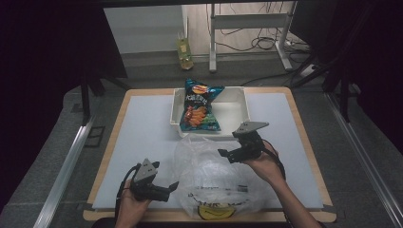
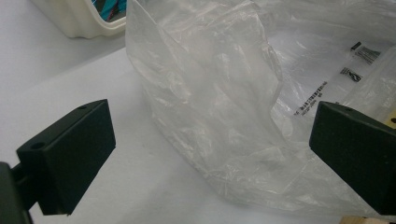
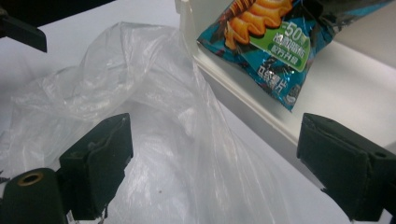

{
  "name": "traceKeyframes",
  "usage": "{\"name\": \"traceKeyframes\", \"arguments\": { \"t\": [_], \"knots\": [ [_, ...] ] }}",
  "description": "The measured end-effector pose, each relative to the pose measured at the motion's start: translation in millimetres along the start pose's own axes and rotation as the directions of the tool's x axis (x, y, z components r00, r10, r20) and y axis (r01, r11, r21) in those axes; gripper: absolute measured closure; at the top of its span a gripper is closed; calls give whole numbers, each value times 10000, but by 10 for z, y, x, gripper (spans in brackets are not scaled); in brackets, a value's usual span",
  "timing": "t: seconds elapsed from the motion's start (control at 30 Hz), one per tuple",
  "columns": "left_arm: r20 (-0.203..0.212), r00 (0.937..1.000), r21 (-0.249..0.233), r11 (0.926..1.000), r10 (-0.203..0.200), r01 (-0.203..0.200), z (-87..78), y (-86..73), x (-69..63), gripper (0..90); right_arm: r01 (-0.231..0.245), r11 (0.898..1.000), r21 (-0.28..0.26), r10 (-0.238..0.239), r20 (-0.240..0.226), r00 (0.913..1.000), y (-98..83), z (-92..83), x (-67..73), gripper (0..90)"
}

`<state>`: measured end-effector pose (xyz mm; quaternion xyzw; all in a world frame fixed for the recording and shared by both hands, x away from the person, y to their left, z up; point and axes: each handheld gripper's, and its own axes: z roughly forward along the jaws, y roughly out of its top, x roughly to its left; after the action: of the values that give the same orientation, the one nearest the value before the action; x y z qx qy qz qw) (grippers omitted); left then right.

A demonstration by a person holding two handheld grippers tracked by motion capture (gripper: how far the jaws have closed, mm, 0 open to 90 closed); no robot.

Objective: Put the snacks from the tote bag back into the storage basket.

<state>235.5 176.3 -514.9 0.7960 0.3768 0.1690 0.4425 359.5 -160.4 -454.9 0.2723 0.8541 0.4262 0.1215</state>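
Observation:
A clear plastic bag (image 1: 214,175) lies crumpled on the white mat near the front edge, with black print and a yellow mark at its near end. A blue chip packet (image 1: 200,107) leans over the front rim of a white bin (image 1: 235,114). My left gripper (image 1: 168,187) is open at the bag's left edge; the bag (image 2: 219,107) lies between and beyond its jaws. My right gripper (image 1: 228,153) is open above the bag's upper right part, near the bin. Its view shows the bag (image 3: 154,121), the packet (image 3: 271,42) and the bin's rim (image 3: 243,98).
The white mat (image 1: 142,137) covers a wooden table with free room left and right of the bin. Beyond the table stand a bottle (image 1: 184,52) on the floor, desk legs and cables. Metal rails run along both sides.

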Motion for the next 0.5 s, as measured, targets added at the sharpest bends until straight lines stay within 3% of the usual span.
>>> {"name": "traceKeyframes", "arguments": {
  "t": [0.23,0.5],
  "knots": [
    [-20,10000,59,10000,78,-78,0,-1,-2,7,35,10000,50,-35,115,9999,-69,-56,15,110],
    [-50,9999,38,9999,-98,99,-21,8,11,7,-25,10000,-16,25,152,9999,-130,-138,28,97]
  ]
}}
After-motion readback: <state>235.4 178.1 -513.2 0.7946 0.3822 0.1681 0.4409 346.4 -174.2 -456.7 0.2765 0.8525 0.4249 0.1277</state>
